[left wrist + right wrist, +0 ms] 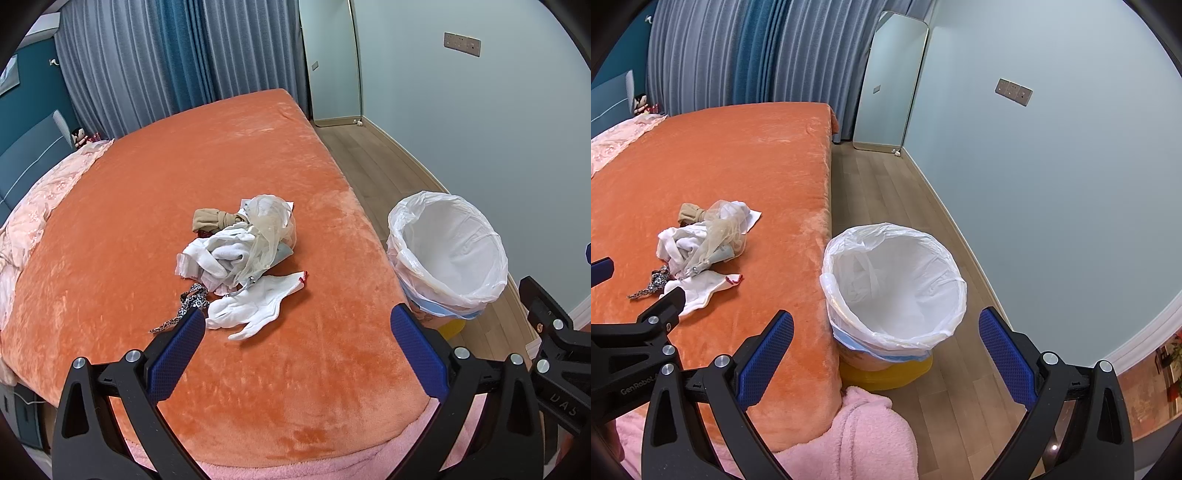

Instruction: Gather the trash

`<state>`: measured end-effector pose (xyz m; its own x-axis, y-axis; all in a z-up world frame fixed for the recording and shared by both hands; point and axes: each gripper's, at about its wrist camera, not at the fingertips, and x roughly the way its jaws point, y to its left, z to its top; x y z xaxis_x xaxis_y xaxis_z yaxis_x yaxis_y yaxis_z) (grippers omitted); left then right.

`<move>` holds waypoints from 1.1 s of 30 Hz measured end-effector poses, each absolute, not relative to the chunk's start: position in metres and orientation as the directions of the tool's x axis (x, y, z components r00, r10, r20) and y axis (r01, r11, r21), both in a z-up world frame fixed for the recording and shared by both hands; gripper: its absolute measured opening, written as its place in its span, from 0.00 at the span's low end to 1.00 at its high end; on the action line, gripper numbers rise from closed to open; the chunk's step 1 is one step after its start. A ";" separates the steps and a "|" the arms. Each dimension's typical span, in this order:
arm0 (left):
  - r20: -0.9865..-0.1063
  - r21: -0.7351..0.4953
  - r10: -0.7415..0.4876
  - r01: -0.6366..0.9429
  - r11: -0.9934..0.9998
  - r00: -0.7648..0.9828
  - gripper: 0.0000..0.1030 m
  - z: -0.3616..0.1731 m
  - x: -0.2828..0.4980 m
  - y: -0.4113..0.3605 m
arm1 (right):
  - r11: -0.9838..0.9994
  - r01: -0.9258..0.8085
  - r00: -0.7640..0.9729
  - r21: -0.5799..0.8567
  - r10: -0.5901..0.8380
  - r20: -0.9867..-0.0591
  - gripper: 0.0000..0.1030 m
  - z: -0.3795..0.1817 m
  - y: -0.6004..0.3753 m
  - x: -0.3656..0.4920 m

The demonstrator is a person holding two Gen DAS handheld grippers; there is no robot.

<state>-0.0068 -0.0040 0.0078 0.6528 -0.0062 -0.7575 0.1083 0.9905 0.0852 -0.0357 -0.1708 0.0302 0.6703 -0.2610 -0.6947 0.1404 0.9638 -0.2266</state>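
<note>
A pile of trash lies on the orange bed: white socks, a clear plastic bag, a tan rolled stocking, a leopard-print strip and a white glove. The pile also shows in the right wrist view. A bin lined with a white bag stands on the floor beside the bed; it also shows in the right wrist view. My left gripper is open and empty, above the bed just short of the pile. My right gripper is open and empty, above the bin.
A pink quilt lies along the bed's left side. A pink fleece hangs at the near bed edge. A wooden floor strip runs between bed and wall. A mirror leans in the corner by the curtains.
</note>
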 end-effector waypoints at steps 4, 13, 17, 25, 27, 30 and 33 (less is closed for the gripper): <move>-0.757 0.086 -0.006 0.109 0.990 0.654 0.93 0.008 -0.007 -0.004 | 0.963 0.142 0.671 -0.230 -0.265 -0.692 0.93 0.030 -0.170 -0.036; -0.757 0.085 -0.006 0.107 0.991 0.654 0.93 0.009 -0.007 -0.003 | 0.963 0.142 0.672 -0.231 -0.265 -0.691 0.93 0.030 -0.169 -0.036; -0.757 0.083 -0.007 0.107 0.991 0.654 0.93 0.010 -0.007 -0.003 | 0.963 0.142 0.672 -0.231 -0.265 -0.692 0.93 0.030 -0.169 -0.036; -0.756 0.084 -0.006 0.106 0.991 0.654 0.93 0.009 -0.007 -0.003 | 0.962 0.143 0.672 -0.232 -0.267 -0.691 0.93 0.031 -0.169 -0.036; -0.757 0.083 -0.007 0.107 0.991 0.653 0.93 0.009 -0.007 -0.003 | 0.962 0.143 0.672 -0.233 -0.267 -0.691 0.93 0.030 -0.169 -0.036; -0.757 0.083 -0.008 0.108 0.991 0.653 0.93 0.010 -0.007 -0.003 | 0.962 0.143 0.672 -0.233 -0.267 -0.691 0.93 0.031 -0.169 -0.036; -0.757 0.083 -0.008 0.109 0.991 0.653 0.93 0.010 -0.007 -0.004 | 0.962 0.142 0.673 -0.233 -0.267 -0.690 0.93 0.031 -0.170 -0.035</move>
<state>-0.0066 -0.0041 0.0105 0.6534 -0.0083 -0.7569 0.1087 0.9906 0.0830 -0.0355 -0.1702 0.0306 0.6725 -0.2665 -0.6904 0.1418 0.9620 -0.2333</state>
